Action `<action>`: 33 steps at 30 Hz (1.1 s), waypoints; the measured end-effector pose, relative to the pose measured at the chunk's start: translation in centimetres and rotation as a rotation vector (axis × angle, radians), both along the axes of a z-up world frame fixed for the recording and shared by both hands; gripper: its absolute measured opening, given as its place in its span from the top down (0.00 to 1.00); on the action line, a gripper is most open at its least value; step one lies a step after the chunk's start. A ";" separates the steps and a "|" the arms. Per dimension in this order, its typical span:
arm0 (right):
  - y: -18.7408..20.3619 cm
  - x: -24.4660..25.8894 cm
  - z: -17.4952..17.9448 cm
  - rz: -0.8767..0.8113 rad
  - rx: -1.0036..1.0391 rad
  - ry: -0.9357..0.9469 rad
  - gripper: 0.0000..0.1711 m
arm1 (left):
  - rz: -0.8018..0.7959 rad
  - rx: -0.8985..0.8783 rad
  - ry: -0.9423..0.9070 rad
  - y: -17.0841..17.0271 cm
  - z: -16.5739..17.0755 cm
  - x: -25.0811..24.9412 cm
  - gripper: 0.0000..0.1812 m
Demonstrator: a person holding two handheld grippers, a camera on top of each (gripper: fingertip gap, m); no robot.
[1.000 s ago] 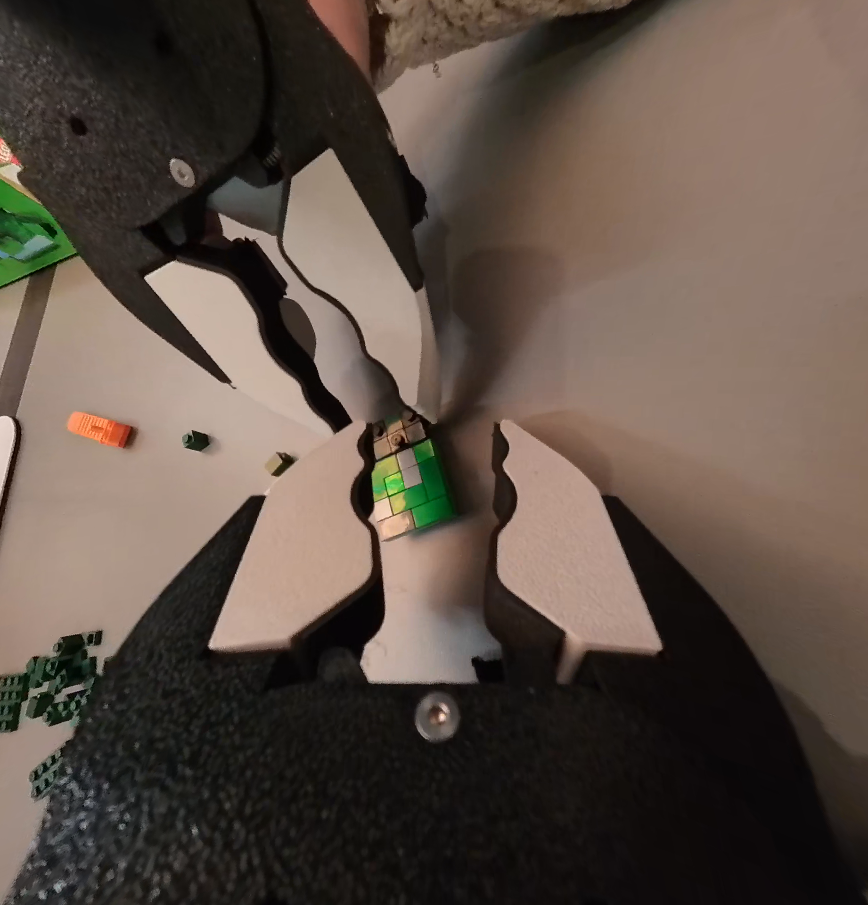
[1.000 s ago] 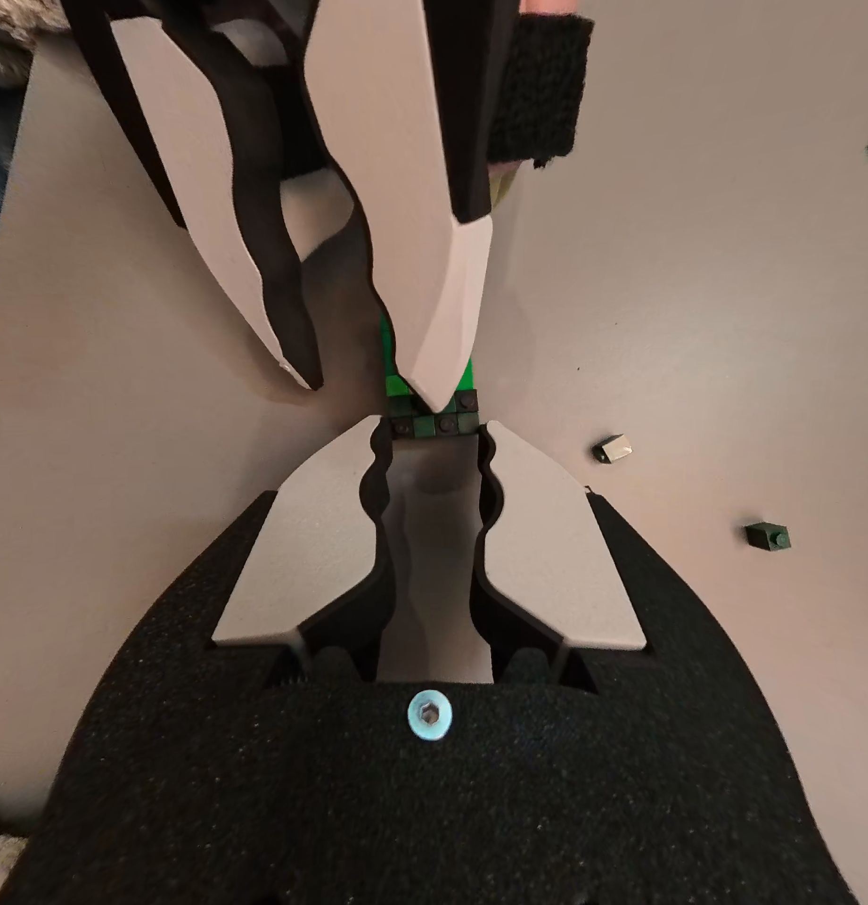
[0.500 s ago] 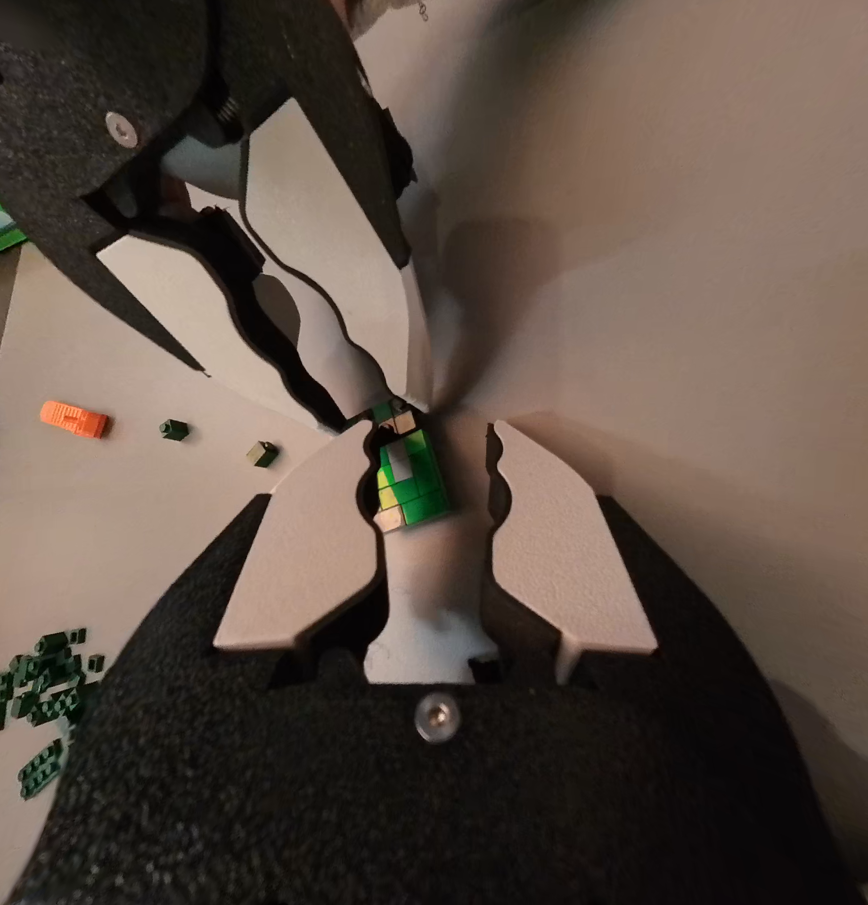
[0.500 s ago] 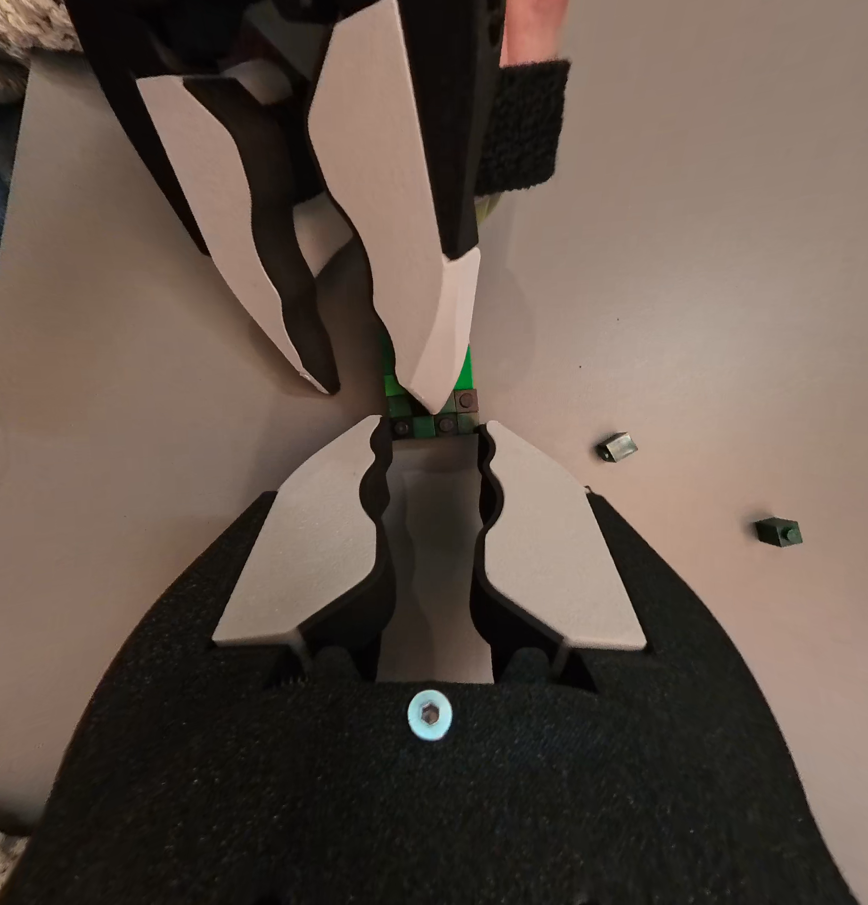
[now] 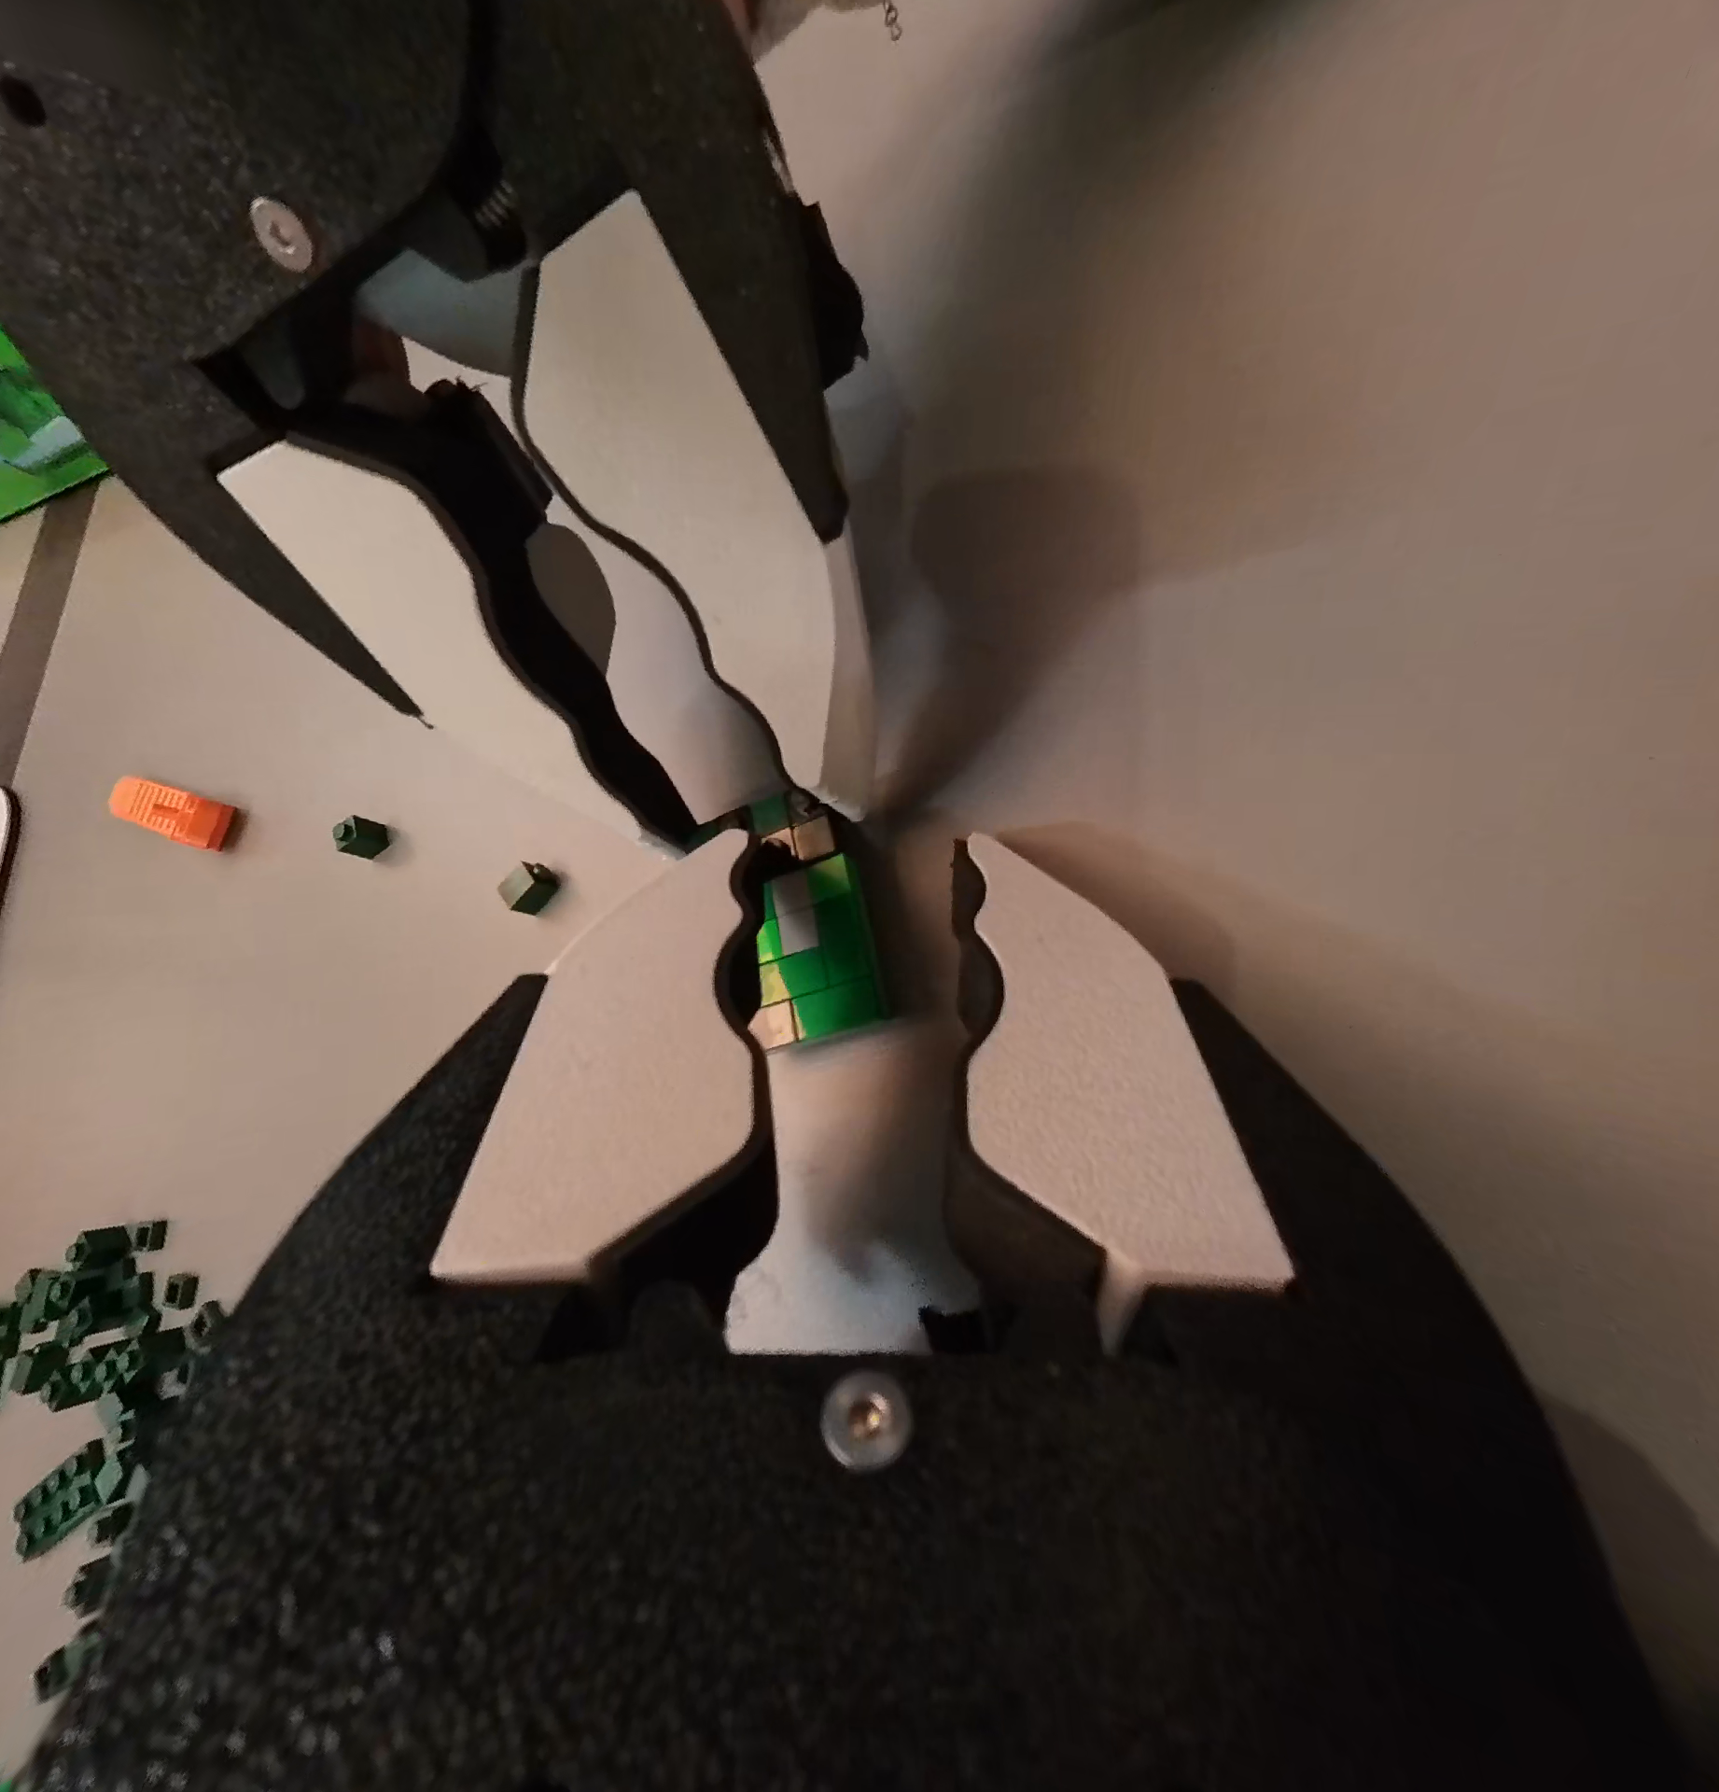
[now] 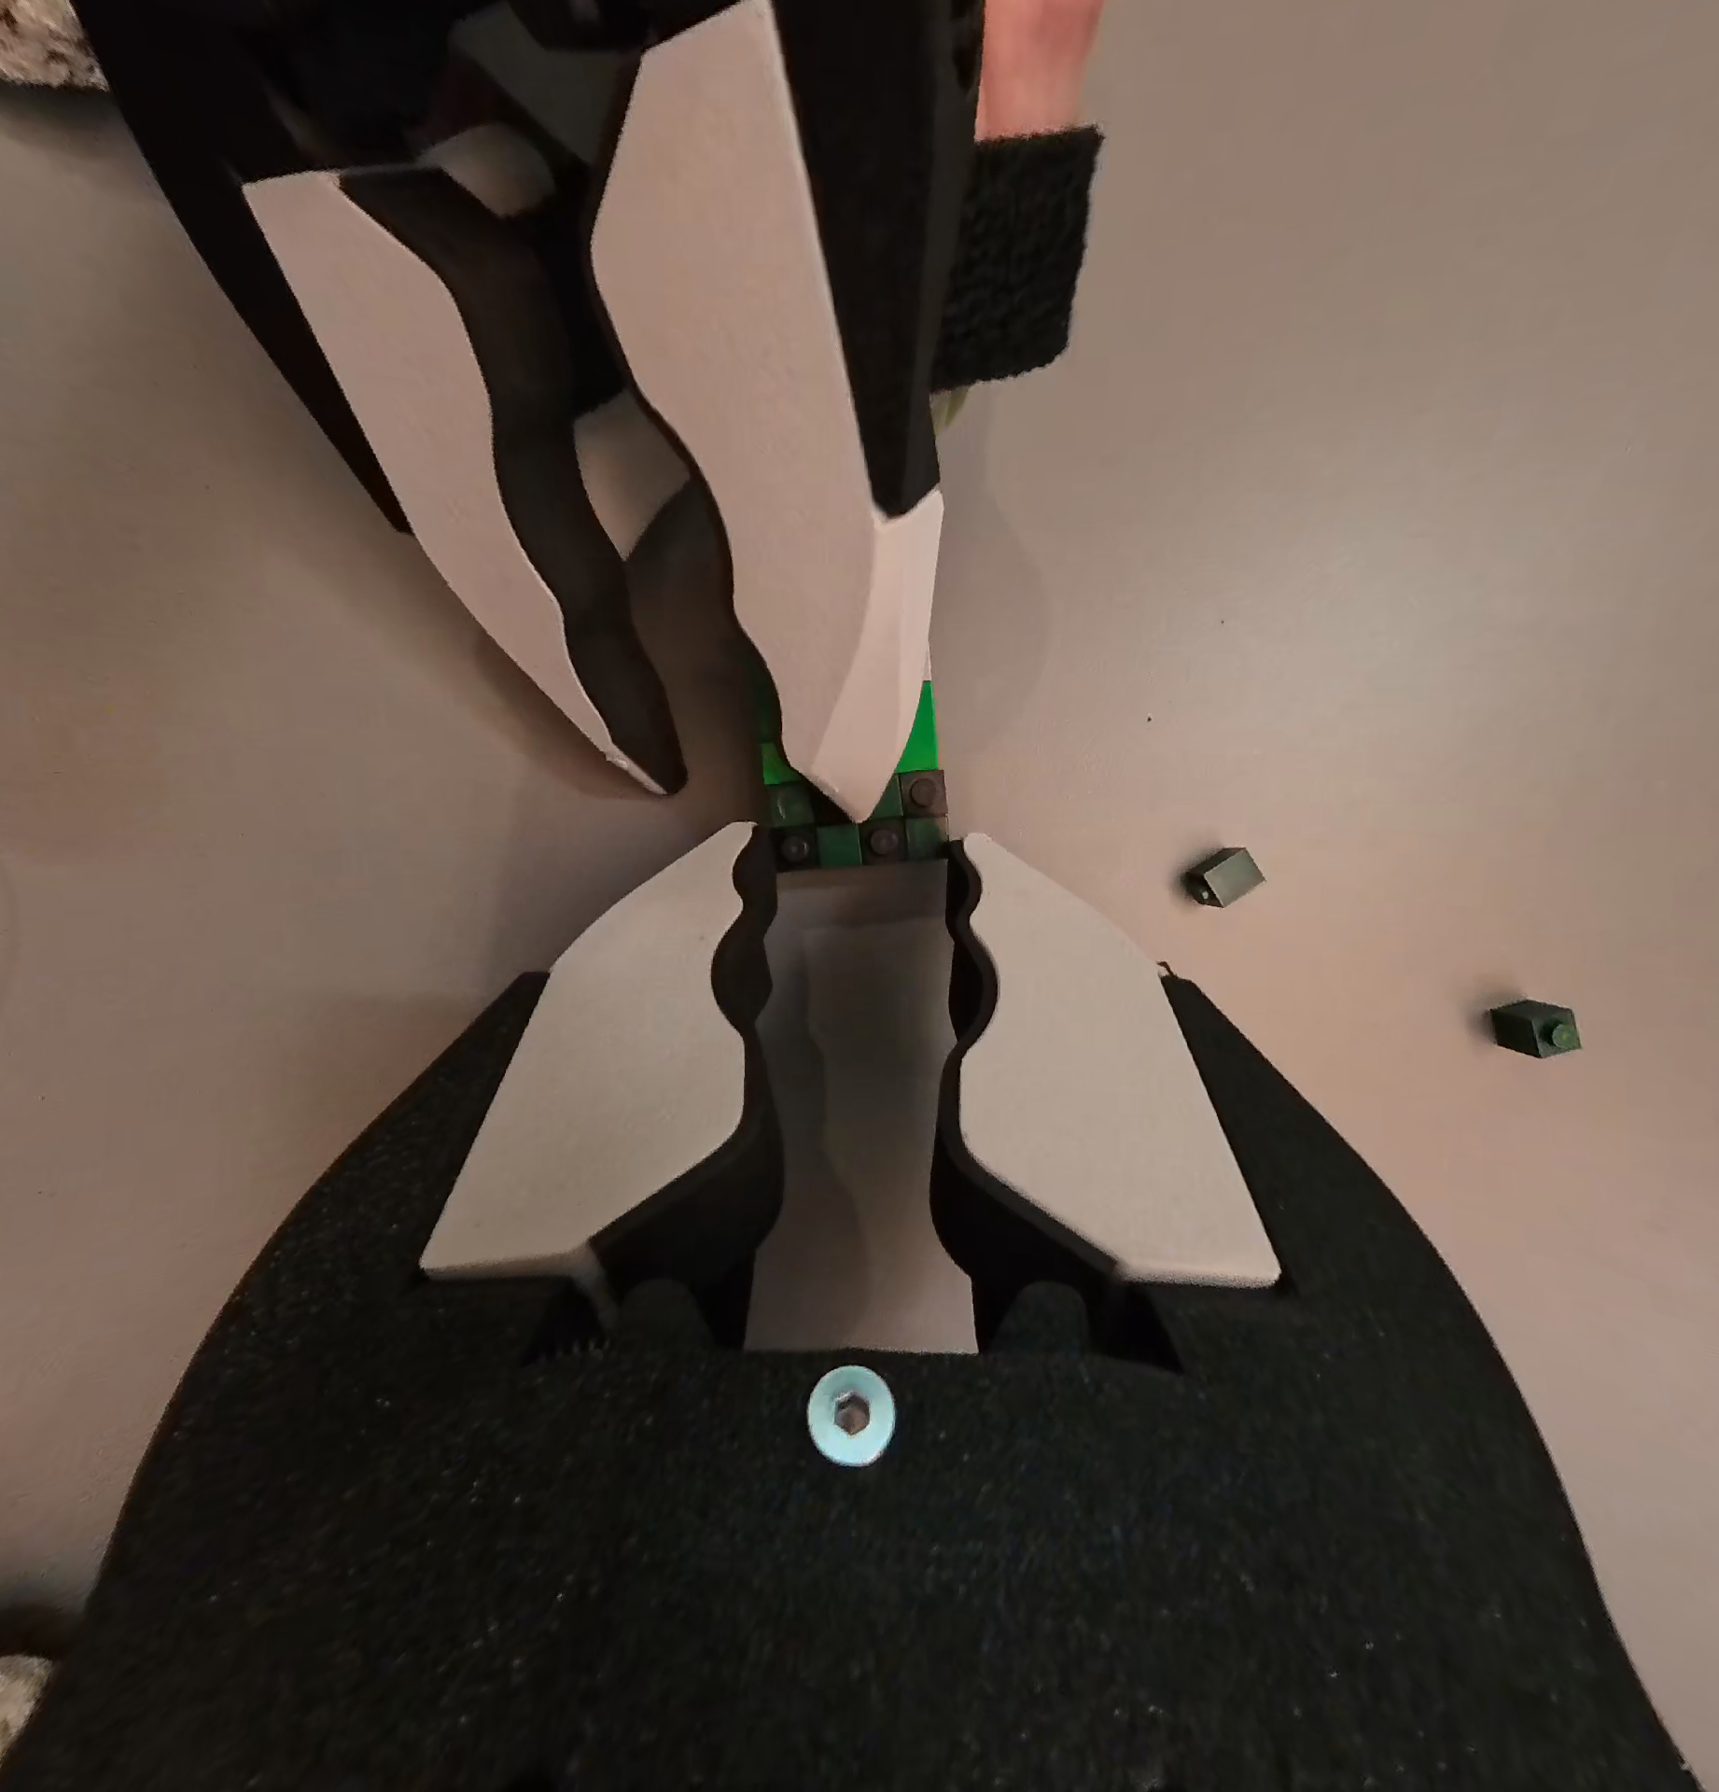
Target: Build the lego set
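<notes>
Lego assembly (image 5: pixel 822 955), a small block of bright green, pale and dark bricks, sits at the centre of the left wrist view, between the two pale fingers of the left gripper (image 5: pixel 841 863). It lies close against the finger on the left of the frame, while a gap separates it from the finger on the right, so the left gripper is spread and not clamping the block. The right gripper (image 5: pixel 768 810) reaches down from the upper left of that frame, its tips meeting the far end of the block.

In the right wrist view the same assembly (image 6: pixel 860 839) shows as a row of dark studded bricks spanning the gap between the tips of the right gripper (image 6: pixel 856 844). The fingertips appear to pinch that row from both sides, though the contact is partly hidden. The left gripper (image 6: pixel 768 776) comes from the top of the frame, one finger tip pressing on the studs.

On the grey table (image 5: pixel 1321 485), an orange brick separator (image 5: pixel 172 813) and two loose dark green bricks (image 5: pixel 361 836) lie at mid left, and a pile of dark green bricks (image 5: pixel 70 1358) at lower left.
</notes>
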State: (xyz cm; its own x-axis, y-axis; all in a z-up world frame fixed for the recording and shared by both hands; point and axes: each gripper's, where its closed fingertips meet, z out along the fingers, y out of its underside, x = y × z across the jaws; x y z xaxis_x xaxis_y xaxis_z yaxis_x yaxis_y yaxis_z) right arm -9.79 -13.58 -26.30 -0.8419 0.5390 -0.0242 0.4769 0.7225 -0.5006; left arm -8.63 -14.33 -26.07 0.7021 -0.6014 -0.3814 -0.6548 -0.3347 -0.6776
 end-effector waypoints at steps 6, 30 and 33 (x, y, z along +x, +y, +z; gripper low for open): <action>0.2 0.0 -0.7 0.014 0.051 0.008 0.81 | 0.052 0.105 -0.011 -0.1 1.3 -0.1 0.68; 2.0 -0.4 -0.5 0.003 0.093 0.056 0.78 | 0.246 -0.083 -0.164 -0.8 -0.2 -3.2 0.81; 1.9 -1.2 1.0 0.025 0.054 0.162 0.73 | 0.262 -0.049 -0.312 -0.7 1.1 -3.2 0.81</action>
State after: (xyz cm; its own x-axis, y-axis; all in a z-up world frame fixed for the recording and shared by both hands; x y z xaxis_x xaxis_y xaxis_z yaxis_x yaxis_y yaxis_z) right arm -10.94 -11.67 -25.34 -0.8456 0.5147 0.1417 0.3747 0.7612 -0.5293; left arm -11.82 -15.02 -24.93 0.9114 -0.3988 -0.1013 -0.3086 -0.4997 -0.8093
